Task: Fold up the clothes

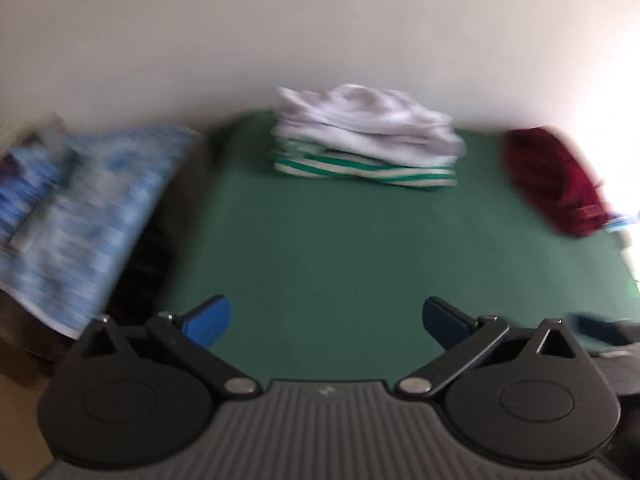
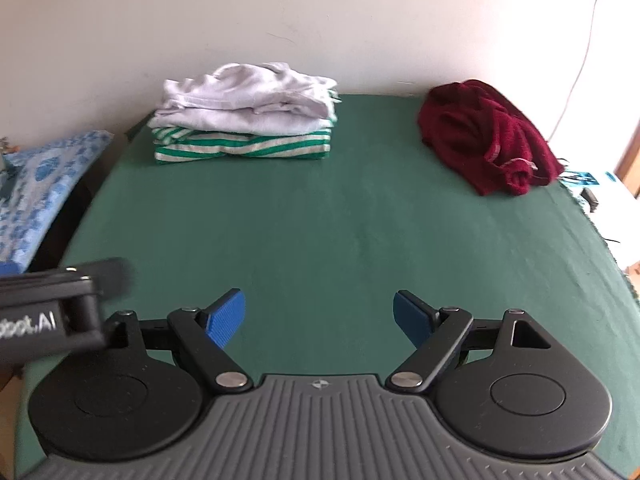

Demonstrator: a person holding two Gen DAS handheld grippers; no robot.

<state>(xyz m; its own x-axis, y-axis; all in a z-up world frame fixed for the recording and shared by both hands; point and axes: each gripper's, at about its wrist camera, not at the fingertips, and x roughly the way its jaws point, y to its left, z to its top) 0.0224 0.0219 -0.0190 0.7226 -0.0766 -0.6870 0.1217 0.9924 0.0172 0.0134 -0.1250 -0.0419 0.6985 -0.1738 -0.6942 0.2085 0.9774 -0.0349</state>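
Note:
A stack of folded clothes (image 2: 244, 120) sits at the far side of the green table (image 2: 320, 232), pale lilac pieces on top of a green-and-white striped one (image 2: 240, 149). A crumpled dark red garment (image 2: 486, 136) lies unfolded at the far right. My right gripper (image 2: 319, 318) hovers open above the table's near side, nothing between its blue pads. My left gripper (image 1: 326, 322) is open too and holds nothing; its view is blurred. It shows the stack (image 1: 366, 136) and the red garment (image 1: 554, 180). The left gripper's body (image 2: 52, 308) juts in at the right view's left edge.
A blue patterned cloth (image 2: 36, 184) covers a surface left of the table, across a dark gap. A cream wall (image 2: 320, 20) stands right behind the table. A thin cable (image 2: 584, 52) hangs at the far right. Small blue items (image 2: 580, 179) lie beyond the table's right edge.

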